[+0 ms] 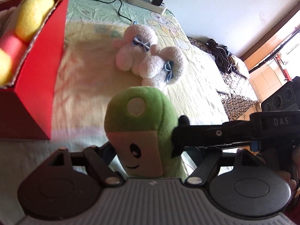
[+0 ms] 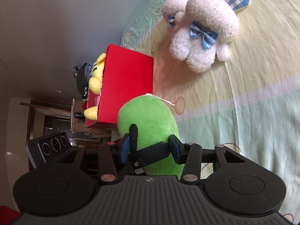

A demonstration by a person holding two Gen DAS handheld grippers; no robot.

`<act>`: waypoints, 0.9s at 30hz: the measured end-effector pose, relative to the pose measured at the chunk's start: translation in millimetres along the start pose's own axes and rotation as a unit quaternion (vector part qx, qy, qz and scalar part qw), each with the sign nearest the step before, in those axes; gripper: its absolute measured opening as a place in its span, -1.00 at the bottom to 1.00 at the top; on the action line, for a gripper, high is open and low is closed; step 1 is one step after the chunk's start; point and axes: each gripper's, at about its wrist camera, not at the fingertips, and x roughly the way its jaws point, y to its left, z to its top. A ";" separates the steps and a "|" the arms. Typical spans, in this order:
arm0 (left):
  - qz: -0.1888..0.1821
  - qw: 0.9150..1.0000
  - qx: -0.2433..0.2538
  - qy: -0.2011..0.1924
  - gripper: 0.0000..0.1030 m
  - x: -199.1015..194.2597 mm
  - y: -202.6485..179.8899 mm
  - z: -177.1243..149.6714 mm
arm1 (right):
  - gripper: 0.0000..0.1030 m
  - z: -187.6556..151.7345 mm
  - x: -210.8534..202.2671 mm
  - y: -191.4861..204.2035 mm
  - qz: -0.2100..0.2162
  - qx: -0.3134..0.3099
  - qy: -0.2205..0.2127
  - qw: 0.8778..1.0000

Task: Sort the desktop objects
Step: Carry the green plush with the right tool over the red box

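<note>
A: Left wrist view. Item: green plush toy with stitched face [image 1: 138,123], long axis upright, lodged between your left gripper [image 1: 144,150] fingers, which appear clenched on its lower body. The right gripper [image 1: 180,131] comes in from your right and pinches its side. Red cardboard box [image 1: 37,78], already holding a yellow plush toy [image 1: 33,13], lies ahead-left.

B: Nearer hand?

A: Both are on the toy; the left sits closer to the box, I judge.

B: Right wrist view?

A: Right gripper [image 2: 150,146] clasps the green plush toy [image 2: 150,116]; box [image 2: 125,86] just beyond. White fluffy plush rabbit with blue checked bows [image 2: 202,35] lies apart on the bed's pale printed sheet [image 2: 253,93]. Power strip [image 1: 148,1] beside the wall.
</note>
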 end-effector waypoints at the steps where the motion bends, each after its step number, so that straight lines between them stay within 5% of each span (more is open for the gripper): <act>1: 0.003 1.000 0.002 -0.005 0.53 -6.9 -0.2 -1.8 | -0.07 -1.8 0.0 4.3 0.004 -0.005 0.001 1.000; 10: 0.016 0.998 0.039 -0.048 0.53 -64.4 4.1 -4.6 | -0.08 -14.2 9.9 50.0 0.034 -0.046 -0.004 0.998; 27: -0.030 0.985 0.131 -0.108 0.53 -165.5 78.3 23.1 | -0.09 -40.0 66.9 157.2 0.046 -0.091 -0.089 0.991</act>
